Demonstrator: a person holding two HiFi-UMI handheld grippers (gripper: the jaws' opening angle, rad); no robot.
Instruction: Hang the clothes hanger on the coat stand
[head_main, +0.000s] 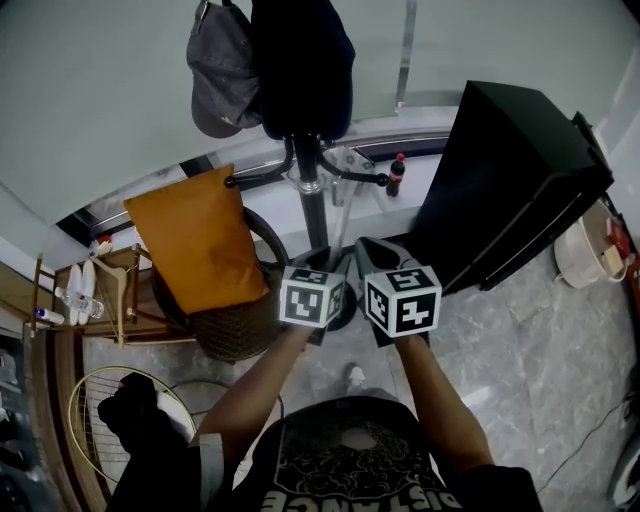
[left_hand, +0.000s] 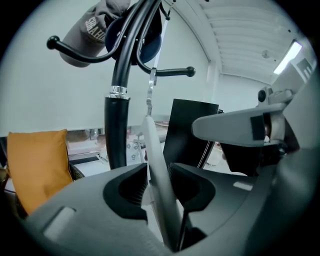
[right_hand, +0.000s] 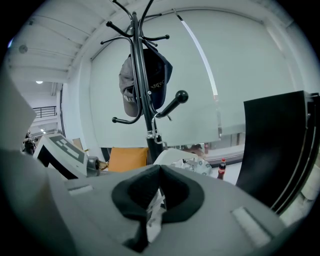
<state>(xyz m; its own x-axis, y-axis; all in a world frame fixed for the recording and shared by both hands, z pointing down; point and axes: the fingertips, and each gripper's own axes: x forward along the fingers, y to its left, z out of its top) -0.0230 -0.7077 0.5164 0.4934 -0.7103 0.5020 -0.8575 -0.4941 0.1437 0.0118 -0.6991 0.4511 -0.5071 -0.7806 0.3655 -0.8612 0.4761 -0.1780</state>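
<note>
The black coat stand (head_main: 312, 205) rises in front of me, with a grey cap (head_main: 222, 65) and a dark garment (head_main: 300, 60) on its top hooks. A white clothes hanger (head_main: 340, 215) slants up to a lower stand arm (left_hand: 170, 72), and its metal hook (left_hand: 151, 87) lies over that arm. My left gripper (head_main: 322, 268) is open; the hanger's white arm (left_hand: 159, 165) runs through the gap between its pads. Close beside it on the right, my right gripper (head_main: 375, 258) is shut on the hanger's lower part (right_hand: 159, 207).
A wicker chair with an orange cushion (head_main: 200, 240) stands left of the stand's base. A tall black cabinet (head_main: 510, 190) stands to the right, with a cola bottle (head_main: 396, 173) on the ledge behind. A low wooden rack (head_main: 90, 295) sits at far left.
</note>
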